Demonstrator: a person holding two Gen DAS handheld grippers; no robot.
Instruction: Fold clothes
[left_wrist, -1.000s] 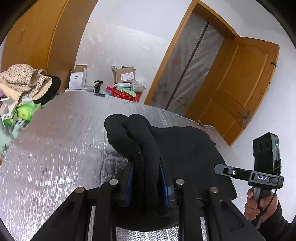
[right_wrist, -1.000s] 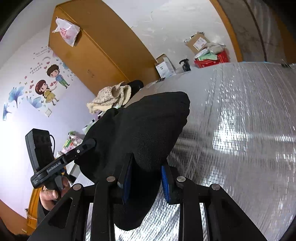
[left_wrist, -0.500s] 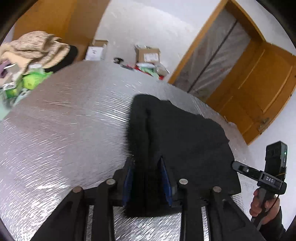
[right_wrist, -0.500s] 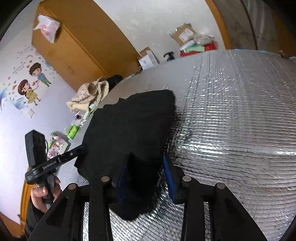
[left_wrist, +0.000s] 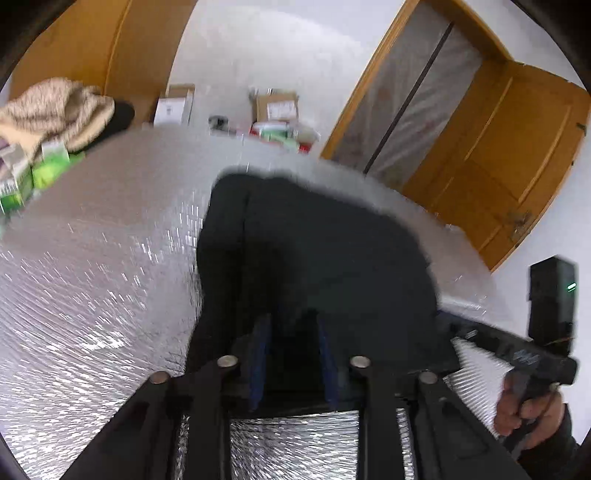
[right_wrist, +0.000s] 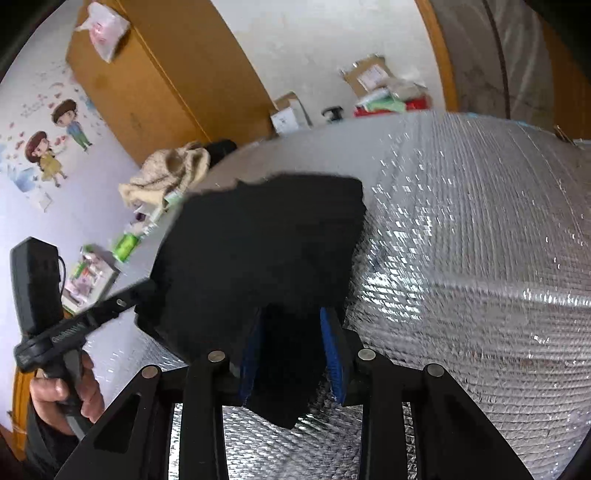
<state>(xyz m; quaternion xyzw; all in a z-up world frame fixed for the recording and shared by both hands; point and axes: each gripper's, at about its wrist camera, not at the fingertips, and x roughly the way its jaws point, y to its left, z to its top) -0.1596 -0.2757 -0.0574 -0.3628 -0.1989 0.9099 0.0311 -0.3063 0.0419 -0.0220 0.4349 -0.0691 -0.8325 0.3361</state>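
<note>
Silver quilted foil surface (left_wrist: 92, 277) was seen w/ wooden door (left_wrist: 517, 166) behind and cardboard boxes (left_wrist: 275, 107) by far wall. Black garment (left_wrist: 314, 251) was spread across the surface, near edge gathered up. Left gripper (left_wrist: 293, 354) was clamped on a bunch of that fabric; right gripper (right_wrist: 291, 354) likewise pinched the garment's other near corner. Beige cloth pile (right_wrist: 170, 173) was noted at far left; frames blurred.
</note>
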